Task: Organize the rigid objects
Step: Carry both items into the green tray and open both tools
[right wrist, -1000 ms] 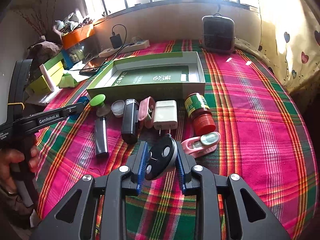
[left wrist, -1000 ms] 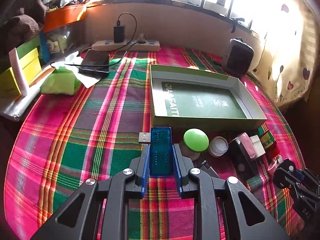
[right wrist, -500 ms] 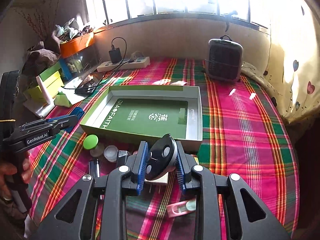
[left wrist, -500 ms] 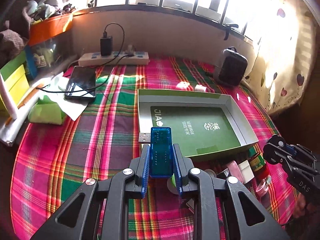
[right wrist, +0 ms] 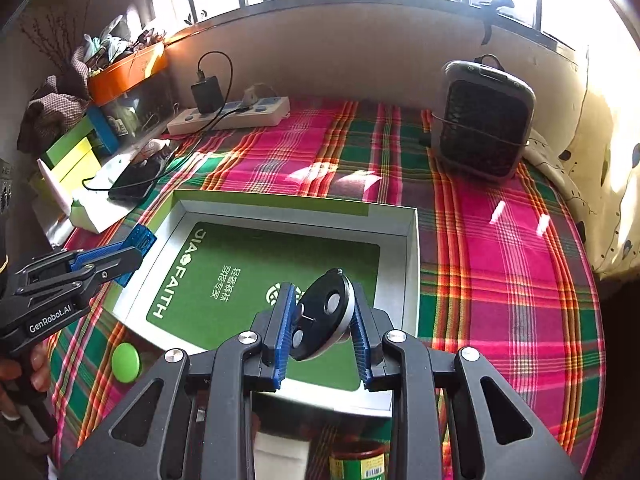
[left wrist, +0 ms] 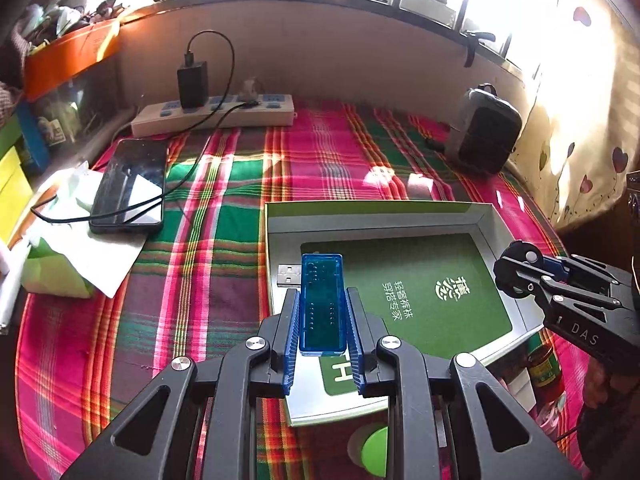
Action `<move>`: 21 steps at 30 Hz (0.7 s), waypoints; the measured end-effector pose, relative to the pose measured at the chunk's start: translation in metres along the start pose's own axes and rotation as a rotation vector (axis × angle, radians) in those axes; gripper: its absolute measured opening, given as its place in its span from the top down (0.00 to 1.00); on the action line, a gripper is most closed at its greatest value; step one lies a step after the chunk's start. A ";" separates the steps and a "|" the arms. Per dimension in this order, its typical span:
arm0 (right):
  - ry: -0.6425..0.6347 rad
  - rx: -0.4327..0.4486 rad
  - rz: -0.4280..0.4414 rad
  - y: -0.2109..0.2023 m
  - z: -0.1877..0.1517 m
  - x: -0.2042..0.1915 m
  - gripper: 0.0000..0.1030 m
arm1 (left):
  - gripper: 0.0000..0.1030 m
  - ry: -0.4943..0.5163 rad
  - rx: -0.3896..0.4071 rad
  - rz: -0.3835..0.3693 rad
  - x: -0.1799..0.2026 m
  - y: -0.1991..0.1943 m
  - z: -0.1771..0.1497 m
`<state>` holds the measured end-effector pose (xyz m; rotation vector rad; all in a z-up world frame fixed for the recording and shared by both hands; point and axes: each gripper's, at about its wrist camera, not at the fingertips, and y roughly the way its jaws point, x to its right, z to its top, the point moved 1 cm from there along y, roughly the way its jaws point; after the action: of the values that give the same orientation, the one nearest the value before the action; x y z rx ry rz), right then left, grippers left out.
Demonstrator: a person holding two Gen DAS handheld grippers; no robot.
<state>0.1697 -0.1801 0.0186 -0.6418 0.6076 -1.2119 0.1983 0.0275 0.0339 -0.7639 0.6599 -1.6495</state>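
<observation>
My left gripper is shut on a translucent blue USB device with its metal plug pointing left, held above the left part of the open green-lined box. My right gripper is shut on a black round disc with silver studs, held above the box near its right side. The right gripper also shows in the left wrist view, and the left gripper in the right wrist view.
Near the box's front lie a green-capped item, a red-lidded jar and a white item. A phone on cable, power strip and small heater stand at the back. Boxes line the left.
Both grippers have risen and moved forward over the box with their objects still held. The loose items on the cloth now lie below and behind the fingers.
</observation>
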 end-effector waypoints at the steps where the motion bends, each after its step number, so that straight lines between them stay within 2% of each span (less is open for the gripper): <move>1: -0.004 -0.008 -0.006 0.005 0.002 0.000 0.73 | 0.80 -0.003 -0.003 0.002 -0.001 0.003 0.002; 10: -0.022 -0.072 -0.006 0.046 0.014 0.001 0.73 | 0.80 0.015 -0.038 0.015 0.004 0.029 0.007; 21: -0.020 -0.085 -0.008 0.060 0.017 0.002 0.73 | 0.80 0.036 -0.035 0.025 0.010 0.037 0.009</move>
<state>0.2209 -0.1665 -0.0140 -0.7278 0.6428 -1.1908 0.2273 0.0102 0.0126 -0.7499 0.7226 -1.6353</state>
